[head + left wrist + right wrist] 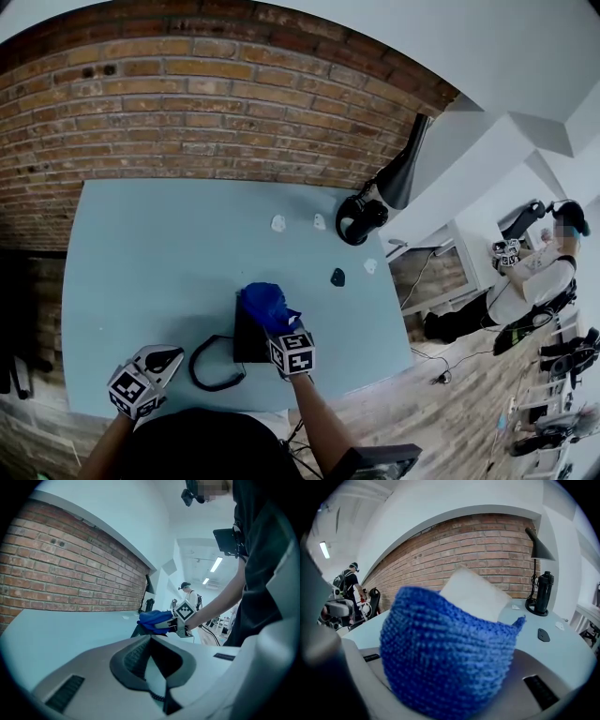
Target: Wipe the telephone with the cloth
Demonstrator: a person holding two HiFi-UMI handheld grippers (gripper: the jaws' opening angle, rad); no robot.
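Observation:
On the light blue table (pixel 150 272), near its front edge, sits the black telephone (pixel 247 339), and its coiled cord (pixel 208 367) loops out to the left. My right gripper (pixel 277 323) is shut on the blue knitted cloth (pixel 262 302) and holds it on top of the telephone. In the right gripper view the cloth (pixel 450 653) fills the middle and hides the jaws. One white fingertip (pixel 473 595) shows above the cloth. My left gripper (pixel 172 357) hovers left of the cord, shut and holding nothing. In the left gripper view its tips (pixel 150 638) meet, pointing at the cloth (pixel 154 619).
A black desk lamp (pixel 398 173) and a black bottle (pixel 361 220) stand at the table's back right. Small white bits (pixel 278 223) and a dark piece (pixel 337 277) lie behind the telephone. A brick wall backs the table. A person (pixel 544 272) stands far right.

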